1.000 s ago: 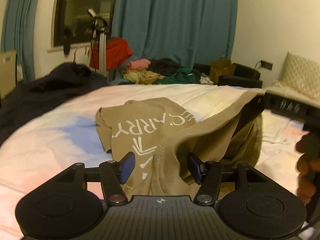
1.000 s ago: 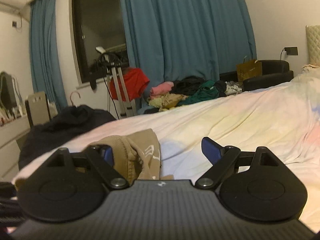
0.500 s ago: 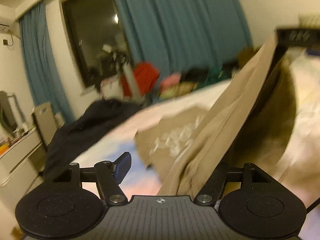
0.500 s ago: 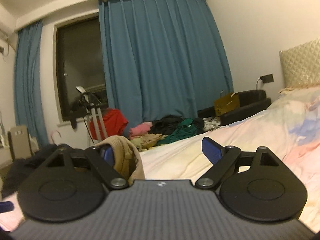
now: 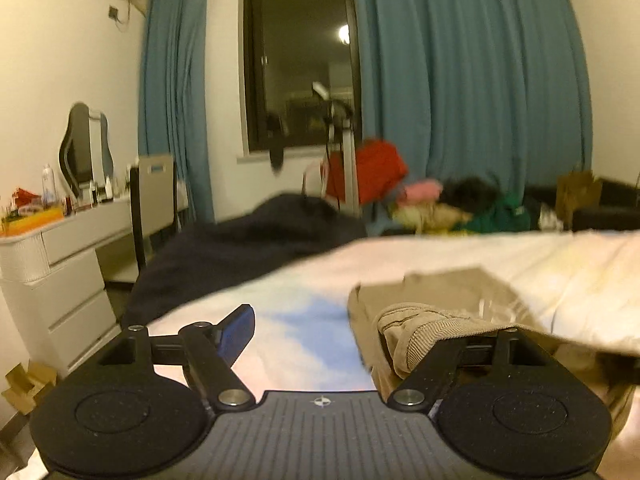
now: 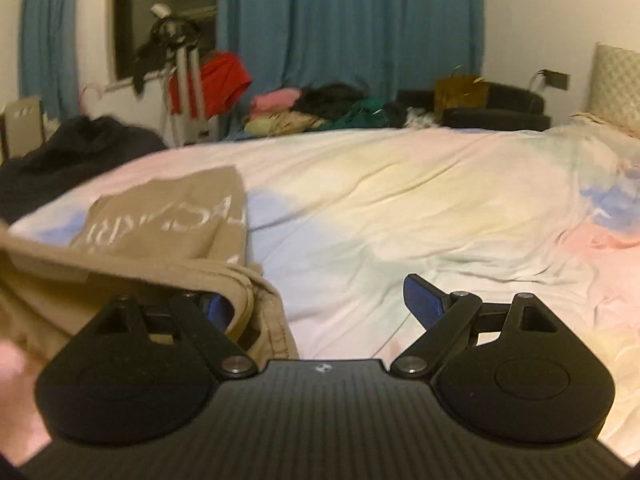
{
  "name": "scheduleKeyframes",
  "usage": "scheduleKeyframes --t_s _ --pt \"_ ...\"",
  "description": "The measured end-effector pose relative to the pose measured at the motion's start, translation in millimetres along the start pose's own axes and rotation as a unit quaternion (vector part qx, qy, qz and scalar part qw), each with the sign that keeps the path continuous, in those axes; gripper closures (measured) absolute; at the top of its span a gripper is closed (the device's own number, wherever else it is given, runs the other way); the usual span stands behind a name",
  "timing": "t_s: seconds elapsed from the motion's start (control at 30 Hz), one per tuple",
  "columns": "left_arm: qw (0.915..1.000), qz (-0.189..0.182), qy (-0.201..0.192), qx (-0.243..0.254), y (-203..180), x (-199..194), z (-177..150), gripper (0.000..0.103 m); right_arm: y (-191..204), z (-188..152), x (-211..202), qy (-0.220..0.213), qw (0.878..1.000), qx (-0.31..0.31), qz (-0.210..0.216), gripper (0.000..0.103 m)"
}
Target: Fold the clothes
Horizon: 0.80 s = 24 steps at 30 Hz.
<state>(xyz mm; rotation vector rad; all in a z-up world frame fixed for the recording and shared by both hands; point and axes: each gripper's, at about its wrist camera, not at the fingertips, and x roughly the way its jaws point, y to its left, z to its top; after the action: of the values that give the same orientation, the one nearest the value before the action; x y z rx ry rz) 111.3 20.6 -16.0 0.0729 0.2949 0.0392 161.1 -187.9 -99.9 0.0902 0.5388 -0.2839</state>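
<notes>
A tan sweatshirt (image 6: 168,216) with pale lettering lies on a bed (image 6: 400,200) covered by a pastel sheet of pink, blue and yellow patches. In the right wrist view it sits toward the left of the bed, its near edge bunched up and draped over the left finger of the right gripper (image 6: 320,304). This gripper's jaws stand wide apart, and the blue pad of the right finger is bare, with only sheet between the two fingers.

In the left wrist view the same sweatshirt (image 5: 440,300) lies right of centre, with a ribbed cuff or hem folded over the right finger of the left gripper (image 5: 332,332). Its jaws have just been opening and now stand wide; the cloth hangs on one finger only and is not pinched, and the left blue pad is free.

Beyond the bed are blue curtains (image 5: 472,80), a dark window (image 5: 296,60), a heap of mixed clothes (image 6: 320,112), a dark garment (image 5: 240,248) at the bed's far left, and a white dresser (image 5: 56,264).
</notes>
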Motion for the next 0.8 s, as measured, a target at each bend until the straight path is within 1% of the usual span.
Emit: scheduleKeyframes --t_s 0.07,0.1,0.13,0.27,0.3,0.37,0.4,0.43,0.47,0.5,0.6,0.7,0.77,0.8 --pt "0.9998 0.0 -0.006 -0.017 4.0 -2.6 5.2 0.026 5.1 -2.8 2.9 0.031 0.999 -0.031 0.016 0.016" --pt "0.9997 -0.001 -0.005 -0.023 6.3 -3.6 7.7 0.026 7.5 -6.9 6.2 0.054 0.997 -0.049 0.026 0.016" --pt "0.9996 -0.002 -0.005 -0.029 8.6 -4.7 10.0 0.026 9.9 -9.9 6.9 0.064 0.996 -0.062 0.031 0.015" --pt "0.9993 -0.004 0.0 -0.037 9.0 -10.5 14.1 0.026 19.8 -16.6 2.9 0.073 0.992 -0.098 0.036 0.015" --pt "0.9993 -0.005 -0.002 -0.037 10.0 -11.8 14.0 0.026 17.1 -14.9 -1.3 0.056 0.994 -0.086 0.025 0.015" --pt "0.9994 -0.009 -0.005 -0.034 9.6 -8.7 11.1 0.026 6.6 -8.2 -12.7 0.005 0.999 -0.039 -0.008 0.015" --pt "0.9994 -0.01 -0.007 -0.033 8.3 -7.8 9.6 0.026 1.4 -4.8 -18.4 -0.021 0.999 -0.016 -0.025 0.009" --pt "0.9994 -0.012 -0.009 -0.03 6.6 -6.5 6.3 0.025 -4.8 -2.5 -23.4 -0.045 0.998 0.011 -0.038 0.007" --pt "0.9995 -0.01 -0.012 -0.026 2.7 -7.6 4.3 0.025 -10.4 -1.5 -27.2 -0.064 0.996 0.037 -0.042 0.007" --pt "0.9997 -0.006 -0.017 -0.02 -2.3 -7.6 1.2 0.025 -13.3 -1.2 -28.6 -0.076 0.995 0.056 -0.045 0.007" --pt "0.9991 0.007 -0.022 0.037 -22.1 -2.0 -13.2 0.026 -15.9 -2.6 -26.7 -0.092 0.99 0.094 -0.059 0.007" --pt "0.9992 0.016 -0.035 0.012 -11.6 -7.8 -2.3 0.024 -16.7 -1.7 -32.1 -0.112 0.985 0.118 -0.049 0.007" --pt "0.9987 0.02 -0.045 -0.01 -3.1 -12.1 6.0 0.024 -12.5 9.1 -50.7 -0.148 0.982 0.11 -0.036 0.007" --pt "0.9979 0.024 -0.057 -0.021 2.1 -18.7 16.5 0.024 -10.0 15.4 -61.3 -0.168 0.98 0.103 -0.029 0.007"
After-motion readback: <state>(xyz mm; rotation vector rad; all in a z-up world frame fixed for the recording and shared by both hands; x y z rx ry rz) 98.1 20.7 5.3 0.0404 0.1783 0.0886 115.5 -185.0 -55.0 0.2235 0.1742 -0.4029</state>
